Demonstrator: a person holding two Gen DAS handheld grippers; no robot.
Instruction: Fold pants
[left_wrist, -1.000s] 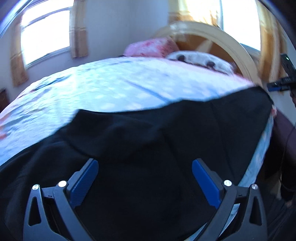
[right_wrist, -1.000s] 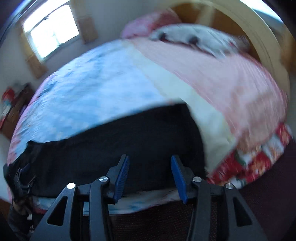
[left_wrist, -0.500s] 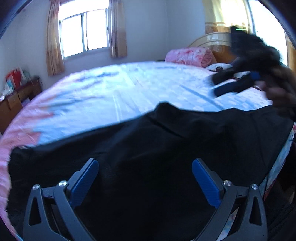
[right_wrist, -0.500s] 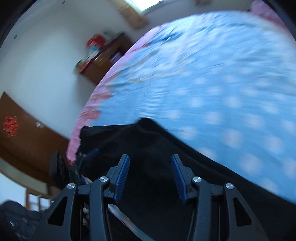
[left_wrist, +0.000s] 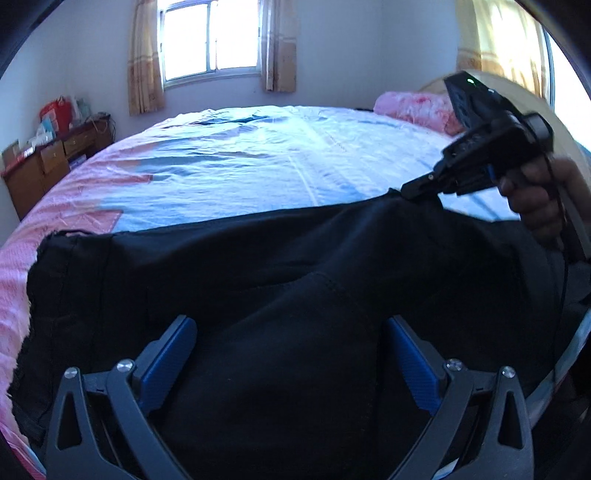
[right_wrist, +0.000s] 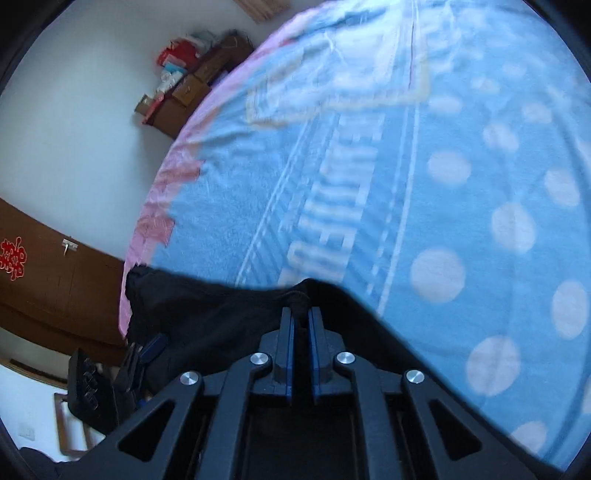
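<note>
Our right gripper (right_wrist: 301, 314) pinched the black fabric pants (left_wrist: 295, 295); our left gripper (left_wrist: 291, 354) gaped wide above them.

text: red double-happiness sign | on: brown door (right_wrist: 55, 280) | blanket (right_wrist: 424, 166) lettering: blurred, unreadable

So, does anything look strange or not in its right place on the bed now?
Nothing stands out. The black pants lie across the near edge of the bed; the right gripper pinches their far edge, and the left gripper is open over them.
</note>
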